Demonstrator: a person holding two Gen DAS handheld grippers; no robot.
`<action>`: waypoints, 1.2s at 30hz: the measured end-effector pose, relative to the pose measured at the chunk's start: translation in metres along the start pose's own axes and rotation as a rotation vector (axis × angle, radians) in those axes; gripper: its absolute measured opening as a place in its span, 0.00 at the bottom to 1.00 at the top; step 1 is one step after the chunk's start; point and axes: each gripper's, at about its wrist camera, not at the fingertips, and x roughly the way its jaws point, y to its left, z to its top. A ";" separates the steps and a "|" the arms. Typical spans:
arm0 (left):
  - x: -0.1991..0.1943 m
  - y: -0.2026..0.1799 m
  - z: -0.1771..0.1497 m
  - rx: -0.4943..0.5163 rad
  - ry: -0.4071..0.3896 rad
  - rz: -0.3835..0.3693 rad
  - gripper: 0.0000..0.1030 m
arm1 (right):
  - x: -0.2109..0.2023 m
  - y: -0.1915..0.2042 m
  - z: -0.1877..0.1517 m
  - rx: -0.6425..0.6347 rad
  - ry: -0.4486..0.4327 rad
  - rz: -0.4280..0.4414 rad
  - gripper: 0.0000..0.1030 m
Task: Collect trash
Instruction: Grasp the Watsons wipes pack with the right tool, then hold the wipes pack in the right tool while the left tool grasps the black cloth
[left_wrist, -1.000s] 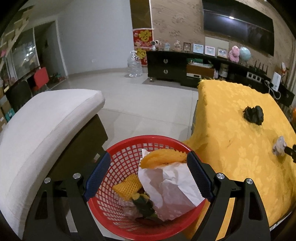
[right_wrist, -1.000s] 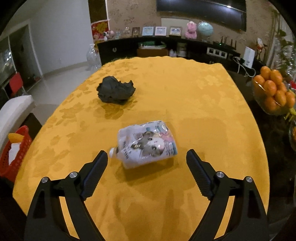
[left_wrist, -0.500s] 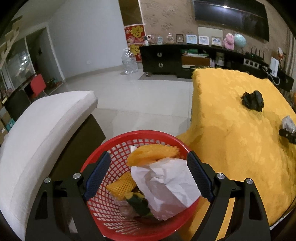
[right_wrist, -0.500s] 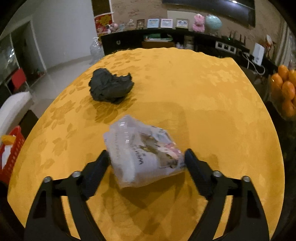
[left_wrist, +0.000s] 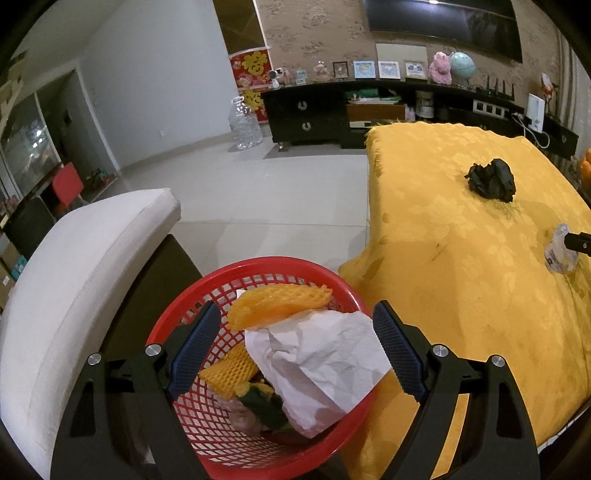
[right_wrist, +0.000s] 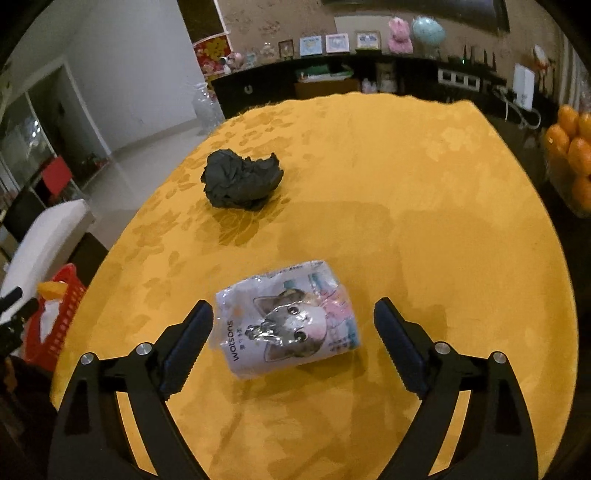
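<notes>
A clear Watsons packet with a cat picture (right_wrist: 286, 321) lies on the yellow tablecloth (right_wrist: 424, 206) between the open fingers of my right gripper (right_wrist: 293, 343). Its left end touches the left finger (right_wrist: 188, 345); the right finger stands apart from it. A crumpled black wad (right_wrist: 242, 181) lies further back on the table. My left gripper (left_wrist: 301, 349) is open above a red mesh basket (left_wrist: 207, 424) holding white crumpled paper (left_wrist: 325, 365) and yellow foam netting (left_wrist: 277, 304). The packet (left_wrist: 557, 254) and black wad (left_wrist: 493, 179) also show in the left wrist view.
The basket sits on a dark stool beside a white cushioned seat (left_wrist: 81, 266), at the table's left edge. A bowl of oranges (right_wrist: 572, 155) stands at the table's right. A dark TV cabinet (left_wrist: 369, 110) and a water jug (left_wrist: 243, 123) are across the tiled floor.
My right gripper has closed in around the packet, and the packet has turned and shifted between the fingers. The left gripper drifted slightly over the basket, staying open.
</notes>
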 end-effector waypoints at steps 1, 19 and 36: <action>0.000 0.000 0.000 0.002 0.000 0.000 0.79 | 0.002 0.000 0.001 -0.008 0.006 0.000 0.84; -0.001 -0.007 0.005 -0.008 -0.004 -0.034 0.79 | 0.018 0.002 -0.002 -0.070 0.050 -0.062 0.66; 0.039 -0.140 0.104 0.102 0.026 -0.255 0.83 | -0.028 -0.042 0.006 0.106 -0.078 -0.117 0.66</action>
